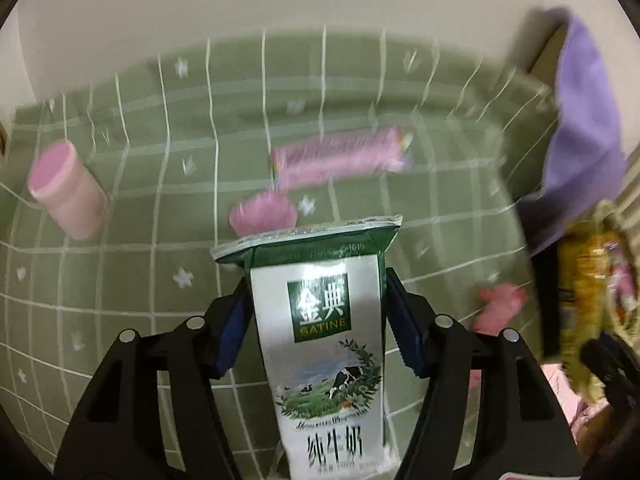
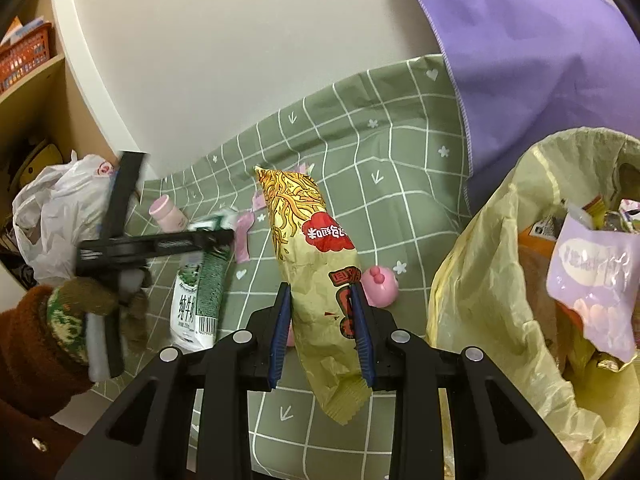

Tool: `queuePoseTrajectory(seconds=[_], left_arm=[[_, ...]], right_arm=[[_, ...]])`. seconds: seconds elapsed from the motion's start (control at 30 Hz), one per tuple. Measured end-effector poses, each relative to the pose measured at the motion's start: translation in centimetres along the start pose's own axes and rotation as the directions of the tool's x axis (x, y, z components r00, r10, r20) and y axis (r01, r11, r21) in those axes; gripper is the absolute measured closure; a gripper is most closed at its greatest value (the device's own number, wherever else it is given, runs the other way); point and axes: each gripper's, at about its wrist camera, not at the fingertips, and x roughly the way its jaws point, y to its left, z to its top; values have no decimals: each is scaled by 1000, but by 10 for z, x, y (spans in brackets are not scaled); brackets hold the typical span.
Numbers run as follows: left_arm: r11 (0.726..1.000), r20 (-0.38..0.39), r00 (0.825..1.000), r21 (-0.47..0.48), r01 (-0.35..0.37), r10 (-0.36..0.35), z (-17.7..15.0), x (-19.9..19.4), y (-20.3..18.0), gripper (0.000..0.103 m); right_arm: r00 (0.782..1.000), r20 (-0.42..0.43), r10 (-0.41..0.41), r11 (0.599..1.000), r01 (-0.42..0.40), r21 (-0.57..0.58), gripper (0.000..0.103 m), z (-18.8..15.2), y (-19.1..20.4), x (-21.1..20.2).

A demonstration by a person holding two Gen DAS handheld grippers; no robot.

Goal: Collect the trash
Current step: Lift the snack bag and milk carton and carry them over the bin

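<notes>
My left gripper is shut on a white and green milk carton and holds it above the green checked tablecloth. That carton and left gripper also show in the right wrist view. My right gripper is shut on a yellow noodle snack packet, held upright beside the yellow trash bag, which holds several wrappers. The packet shows blurred at the right of the left wrist view.
On the cloth lie a pink bottle, a pink wrapper, a pink crumpled piece and a pink toy. A purple cloth hangs at the back right. A white plastic bag and shelves stand left.
</notes>
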Motion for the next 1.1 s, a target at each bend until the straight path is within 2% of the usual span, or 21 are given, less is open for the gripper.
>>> queuePoseTrajectory(seconds=[0.17,0.27,0.37,0.47,0.57,0.67,0.7,0.77,0.9,1.0,1.1], left_arm=[[997,105,992,-25,69,-66,16,-43,1,44],[994,189,976,-10,109,-105,29,-75,-14,44],[989,268,952,46,141,-148,45,-106,-34,44],[978,339,919,121,169,-201,61,-133,-64,44],[950,393,870,214,227,-297,73,-154,-103,44],[916,397,837,295,273,-377,77,-160,-140,44],[896,386,823,326,302,-418,78,-160,-157,44],[870,362,808,354,343,-465,79,-157,-177,44],[812,326,765,413,412,-555,77,-147,-221,44],[765,280,737,442,470,-615,74,-134,-251,44],[745,240,739,457,486,-630,72,-112,-275,44]], right_arm=[[999,48,-2,1000,1,4,75,9,3,-14],[994,107,-5,1000,6,-10,75,19,7,-35],[984,176,-22,1000,25,-17,75,29,8,-61],[968,243,-68,997,73,-12,75,36,1,-91],[948,291,-126,992,128,12,75,38,-12,-117],[923,327,-201,979,193,57,75,37,-33,-142],[915,336,-222,975,209,76,75,36,-41,-150],[897,354,-265,964,242,110,75,33,-56,-167],[874,358,-328,945,296,141,75,26,-75,-188],[877,340,-339,939,295,175,75,20,-91,-193],[882,309,-355,930,299,214,75,12,-108,-188]])
